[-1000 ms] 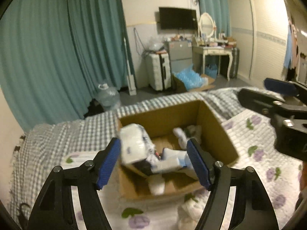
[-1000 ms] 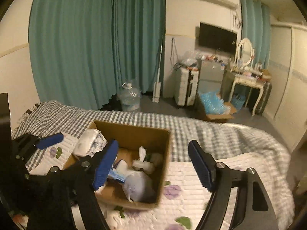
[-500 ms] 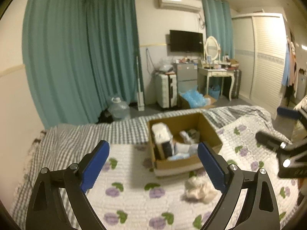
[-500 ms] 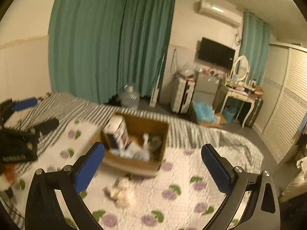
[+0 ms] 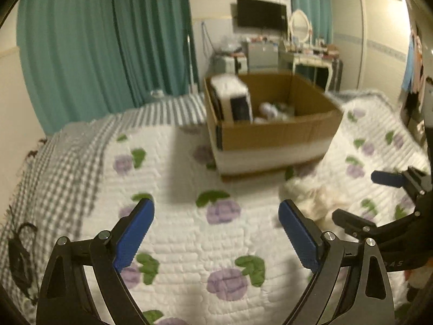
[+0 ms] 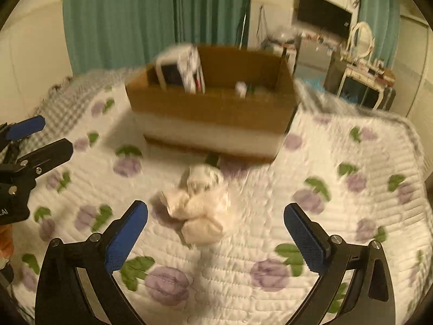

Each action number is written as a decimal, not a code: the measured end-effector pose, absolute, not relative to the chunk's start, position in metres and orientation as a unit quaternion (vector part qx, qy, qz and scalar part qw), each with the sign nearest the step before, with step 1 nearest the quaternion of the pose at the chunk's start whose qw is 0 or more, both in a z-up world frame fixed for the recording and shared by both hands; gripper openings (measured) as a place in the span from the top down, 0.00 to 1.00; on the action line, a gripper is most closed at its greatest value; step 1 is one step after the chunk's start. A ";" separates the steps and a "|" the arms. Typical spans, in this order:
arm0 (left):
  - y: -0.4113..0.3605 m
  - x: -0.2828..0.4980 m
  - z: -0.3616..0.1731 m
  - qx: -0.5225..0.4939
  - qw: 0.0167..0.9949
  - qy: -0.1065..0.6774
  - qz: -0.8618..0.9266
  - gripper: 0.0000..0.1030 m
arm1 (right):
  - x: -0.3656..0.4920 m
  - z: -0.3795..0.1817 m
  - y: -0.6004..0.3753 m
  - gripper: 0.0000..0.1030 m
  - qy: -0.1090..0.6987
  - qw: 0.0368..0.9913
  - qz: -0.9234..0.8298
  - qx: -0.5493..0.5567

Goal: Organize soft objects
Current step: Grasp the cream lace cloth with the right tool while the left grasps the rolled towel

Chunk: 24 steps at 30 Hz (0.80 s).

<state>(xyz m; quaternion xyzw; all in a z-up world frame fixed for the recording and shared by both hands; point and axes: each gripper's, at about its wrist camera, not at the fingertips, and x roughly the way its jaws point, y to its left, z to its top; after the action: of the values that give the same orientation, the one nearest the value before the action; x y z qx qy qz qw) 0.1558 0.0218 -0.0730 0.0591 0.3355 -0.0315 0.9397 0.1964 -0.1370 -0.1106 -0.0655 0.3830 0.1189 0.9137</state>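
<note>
A cream soft toy (image 6: 199, 207) lies on the flowered quilt, just in front of the cardboard box (image 6: 216, 113); it also shows in the left wrist view (image 5: 316, 197). The box (image 5: 273, 132) holds a white pack (image 5: 232, 97) standing at its left end and several soft items. My right gripper (image 6: 215, 215) is open and empty, low over the quilt with the toy between and just beyond its fingertips. My left gripper (image 5: 216, 218) is open and empty over bare quilt, left of the toy. The right gripper shows at the right of the left wrist view (image 5: 362, 197).
The bed has a white quilt (image 5: 189, 233) with purple flowers and a grey checked sheet (image 5: 62, 151) on the left. Teal curtains (image 5: 108, 40), a TV, a dresser and a wardrobe stand beyond the bed. A dark strap (image 5: 20, 252) lies at the left edge.
Both grippers have pulled back from the box and dropped low over the quilt. The right one now faces the cream toy closely. The white pack stays in the box.
</note>
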 end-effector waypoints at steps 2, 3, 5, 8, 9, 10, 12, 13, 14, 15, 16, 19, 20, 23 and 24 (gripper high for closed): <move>0.020 0.162 -0.089 0.063 0.934 0.350 -0.031 0.08 | 0.203 -0.124 -0.137 0.02 0.399 0.906 0.122 -0.069; 0.020 0.164 -0.096 0.063 0.931 0.357 -0.030 0.08 | 0.208 -0.130 -0.136 0.04 0.406 0.903 0.123 -0.072; 0.019 0.169 -0.109 0.065 0.925 0.372 -0.033 0.08 | 0.217 -0.141 -0.136 0.11 0.418 0.897 0.126 -0.074; 0.016 0.172 -0.117 0.070 0.920 0.383 -0.037 0.08 | 0.225 -0.150 -0.136 0.28 0.431 0.890 0.139 -0.057; 0.015 0.172 -0.118 0.072 0.920 0.384 -0.039 0.08 | 0.228 -0.154 -0.136 0.33 0.437 0.886 0.145 -0.050; 0.013 0.171 -0.119 0.074 0.919 0.386 -0.042 0.08 | 0.230 -0.156 -0.137 0.44 0.441 0.884 0.148 -0.047; 0.010 0.171 -0.121 0.078 0.917 0.389 -0.048 0.08 | 0.233 -0.159 -0.137 0.65 0.449 0.879 0.154 -0.043; 0.009 0.171 -0.121 0.079 0.916 0.390 -0.051 0.08 | 0.233 -0.161 -0.138 0.68 0.453 0.877 0.156 -0.043; 0.008 0.171 -0.122 0.080 0.915 0.392 -0.054 0.08 | 0.233 -0.161 -0.138 0.69 0.453 0.877 0.156 -0.043; 0.006 0.171 -0.122 0.082 0.914 0.393 -0.056 0.08 | 0.231 -0.158 -0.138 0.71 0.452 0.877 0.157 -0.045; 0.006 0.170 -0.122 0.084 0.914 0.393 -0.057 0.08 | 0.227 -0.155 -0.139 0.71 0.450 0.878 0.157 -0.045; 0.003 0.169 -0.119 0.084 0.913 0.394 -0.064 0.08 | 0.213 -0.141 -0.148 0.72 0.435 0.885 0.160 -0.033; 0.001 0.169 -0.118 0.084 0.912 0.395 -0.066 0.08 | 0.209 -0.136 -0.151 0.72 0.431 0.888 0.159 -0.033; -0.008 0.169 -0.113 0.086 0.911 0.396 -0.072 0.08 | 0.199 -0.127 -0.158 0.72 0.424 0.891 0.159 -0.029; -0.012 0.169 -0.112 0.088 0.911 0.396 -0.076 0.08 | 0.196 -0.123 -0.161 0.72 0.418 0.894 0.157 -0.028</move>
<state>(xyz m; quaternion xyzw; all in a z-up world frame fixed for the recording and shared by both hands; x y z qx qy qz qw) 0.1694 -0.0116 -0.1119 0.0878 0.3957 -0.0757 0.9110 0.1960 -0.1607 -0.1233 -0.0276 0.4181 0.1567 0.8943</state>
